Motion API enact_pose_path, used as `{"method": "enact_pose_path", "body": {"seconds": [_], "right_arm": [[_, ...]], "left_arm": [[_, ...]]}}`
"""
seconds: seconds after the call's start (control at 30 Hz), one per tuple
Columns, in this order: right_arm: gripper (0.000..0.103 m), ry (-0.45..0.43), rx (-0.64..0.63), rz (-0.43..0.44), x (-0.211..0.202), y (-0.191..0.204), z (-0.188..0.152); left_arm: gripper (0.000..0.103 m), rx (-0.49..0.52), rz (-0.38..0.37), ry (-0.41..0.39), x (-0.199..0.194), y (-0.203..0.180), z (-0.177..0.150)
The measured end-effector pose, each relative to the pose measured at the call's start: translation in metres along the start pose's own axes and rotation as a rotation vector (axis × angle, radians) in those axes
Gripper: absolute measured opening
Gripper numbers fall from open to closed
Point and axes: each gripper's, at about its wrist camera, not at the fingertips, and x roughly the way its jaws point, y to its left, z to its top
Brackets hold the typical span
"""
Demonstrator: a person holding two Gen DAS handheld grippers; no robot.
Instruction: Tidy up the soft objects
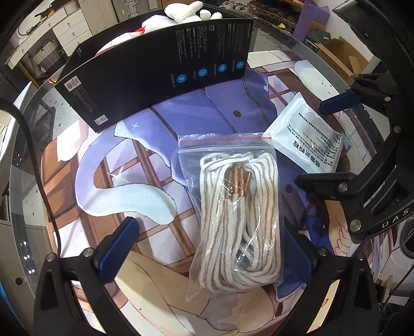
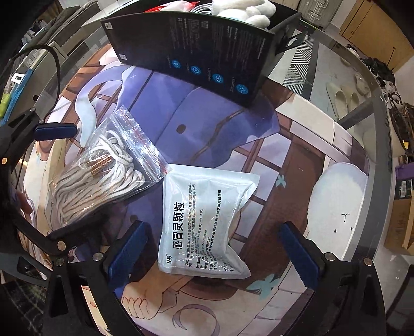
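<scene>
A clear zip bag of striped white cord (image 1: 238, 219) lies on the printed mat (image 1: 145, 165) between my left gripper's (image 1: 214, 248) open fingers. A white medicine pouch (image 2: 204, 224) with black print lies beside it, between my right gripper's (image 2: 214, 253) open fingers. The pouch also shows in the left wrist view (image 1: 308, 139), with the right gripper (image 1: 328, 139) around it. The cord bag shows in the right wrist view (image 2: 103, 165) with the left gripper's fingers (image 2: 55, 130) around it. A black box (image 1: 160, 67) stands at the back, holding white plush toys (image 1: 186, 11).
The mat covers a round glass table (image 2: 377, 124). The black box (image 2: 196, 59) stands close behind both bags. A black cable (image 1: 38, 160) runs along the table's left edge. Slippers (image 2: 344, 98) and cardboard boxes (image 1: 339, 54) lie on the floor beyond.
</scene>
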Motion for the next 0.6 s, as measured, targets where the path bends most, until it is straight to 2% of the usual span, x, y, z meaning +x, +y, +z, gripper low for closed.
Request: {"method": "enact_pose_path", "body": {"seconds": [0.17,0.5,0.6], "right_arm": [[0.103,0.000,-0.003,0.002,0.0009,-0.0012,0.0032],[0.103,-0.010,-0.038,0.000,-0.0005,0.0047,0.0015],[0.102,-0.010,-0.031,0.003,-0.0020,0.0058,0.0030]], "left_arm": [[0.103,0.050,-0.013,0.008,0.0005,0.0011,0.0032],[0.103,0.079,-0.015,-0.020,0.0007,0.0000,-0.0020],[0.097,0.092,-0.018,-0.029,-0.0035,-0.0030,-0.0050]]}}
